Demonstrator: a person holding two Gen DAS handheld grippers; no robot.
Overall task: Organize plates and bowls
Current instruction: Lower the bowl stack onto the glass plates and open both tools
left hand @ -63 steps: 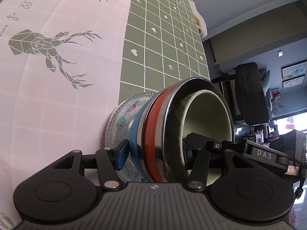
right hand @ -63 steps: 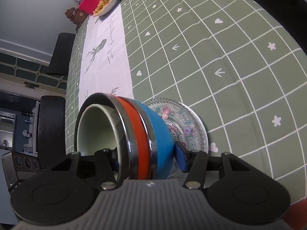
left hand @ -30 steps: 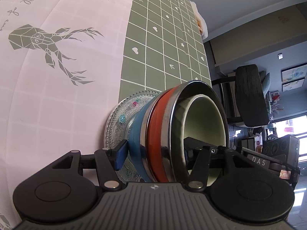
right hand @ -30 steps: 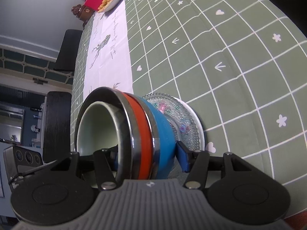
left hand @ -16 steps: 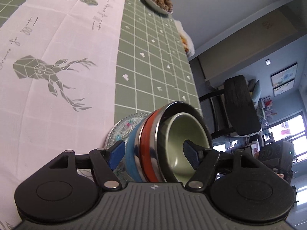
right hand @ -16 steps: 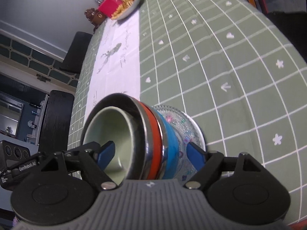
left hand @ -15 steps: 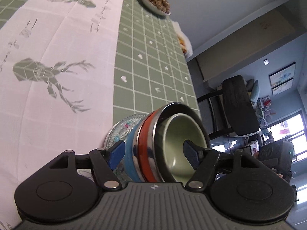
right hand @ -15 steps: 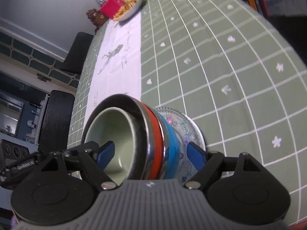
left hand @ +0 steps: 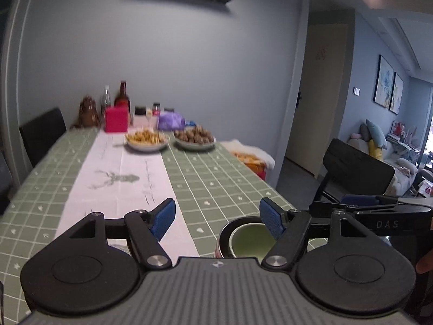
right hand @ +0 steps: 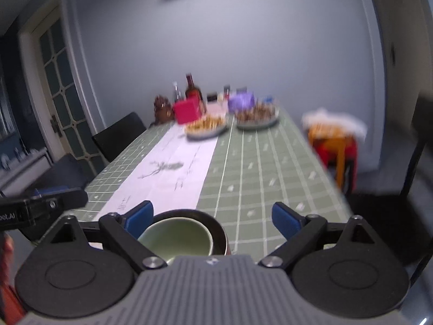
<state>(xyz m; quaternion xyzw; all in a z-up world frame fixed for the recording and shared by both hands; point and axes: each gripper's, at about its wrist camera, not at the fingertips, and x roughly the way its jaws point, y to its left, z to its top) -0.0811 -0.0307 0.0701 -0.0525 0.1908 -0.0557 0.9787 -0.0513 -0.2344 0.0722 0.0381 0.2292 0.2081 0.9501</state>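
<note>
Left gripper (left hand: 216, 220) and right gripper (right hand: 212, 220) hover, fingers spread, empty; the nested bowls (right hand: 180, 234) look heavy, slippery, breakable; best gripped at opposite rims.

green bowl (right hand: 176, 234): glazed ceramic, smooth | outer bowl (right hand: 219, 234): shiny metal | tablecloth (right hand: 257, 176): matt cloth

Now releasing and lifting clear of the nested bowls (left hand: 247, 239): left gripper (left hand: 216, 218) and right gripper (right hand: 212, 216) both spreading wide, tilting up toward twelve o'clock, leaving the stack sitting low at six o'clock.
</note>
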